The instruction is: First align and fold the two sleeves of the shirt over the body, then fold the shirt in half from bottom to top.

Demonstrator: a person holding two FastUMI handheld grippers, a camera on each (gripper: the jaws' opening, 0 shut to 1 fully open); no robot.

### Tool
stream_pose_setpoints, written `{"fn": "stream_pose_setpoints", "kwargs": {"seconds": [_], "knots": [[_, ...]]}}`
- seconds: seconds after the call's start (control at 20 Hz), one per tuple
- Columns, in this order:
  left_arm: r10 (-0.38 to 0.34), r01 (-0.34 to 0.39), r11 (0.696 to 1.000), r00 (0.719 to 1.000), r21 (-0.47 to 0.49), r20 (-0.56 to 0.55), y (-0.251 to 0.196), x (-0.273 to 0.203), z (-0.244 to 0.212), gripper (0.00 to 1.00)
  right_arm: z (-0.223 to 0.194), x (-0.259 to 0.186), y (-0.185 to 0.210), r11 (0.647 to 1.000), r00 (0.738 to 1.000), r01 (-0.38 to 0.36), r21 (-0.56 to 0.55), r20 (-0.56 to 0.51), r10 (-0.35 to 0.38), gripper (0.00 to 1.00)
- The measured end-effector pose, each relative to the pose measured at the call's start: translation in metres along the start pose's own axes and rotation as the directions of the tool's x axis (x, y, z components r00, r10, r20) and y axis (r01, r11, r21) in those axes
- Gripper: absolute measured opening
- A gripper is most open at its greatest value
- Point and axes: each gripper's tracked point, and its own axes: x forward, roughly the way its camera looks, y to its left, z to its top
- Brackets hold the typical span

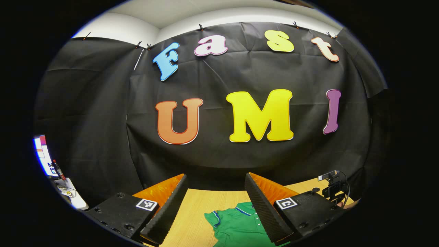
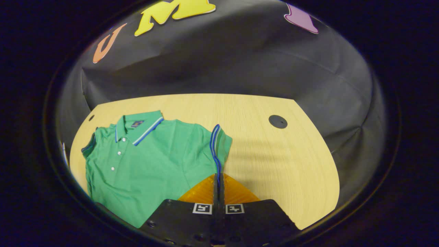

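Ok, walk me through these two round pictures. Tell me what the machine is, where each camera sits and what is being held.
There is no machine arm here: a person carries a hand-held two-finger claw in each hand, and a wide-angle camera rides on each one, looking forward along its fingers.

The left gripper view looks at the booth wall. The left claw stands wide open and holds nothing.

The right gripper view looks down at a wooden table. A green polo shirt lies on it, buttons up, collar toward the wall. The right claw is closed and seems to pinch the striped edge of one sleeve. A small black disc is set in the tabletop.
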Motion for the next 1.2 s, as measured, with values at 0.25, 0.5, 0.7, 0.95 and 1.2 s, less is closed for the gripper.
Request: {"fn": "stream_pose_setpoints", "kwargs": {"seconds": [0.25,0.5,0.7,0.95,1.2], "knots": [[0.02,-0.02,1.0,1.0,-0.017,0.002,0.011,-0.009,-0.001,1.0,0.025,-0.03,0.048,0.997,0.998,-0.061,0.054,0.033,0.059,0.0],[0.069,-0.069,0.997,0.998,-0.031,-0.006,0.035,-0.026,-0.003,1.0,0.038,-0.037,0.114,0.993,0.993,-0.112,0.029,0.036,0.111,0.0],[0.119,-0.119,0.993,0.993,-0.023,-0.01,0.058,-0.039,-0.003,1.0,0.037,-0.032,0.156,0.99,0.99,-0.14,-0.028,0.022,0.141,0.0],[0.142,-0.142,0.99,0.99,-0.024,-0.013,0.071,-0.045,-0.006,1.0,0.02,-0.026,0.178,0.988,0.989,-0.149,-0.025,-0.021,0.149,0.01],[0.111,-0.112,0.993,0.993,-0.047,-0.027,0.069,-0.035,-0.015,1.0,0.021,-0.058,0.174,0.987,0.988,-0.154,-0.053,0.021,0.155,0.6]]}}
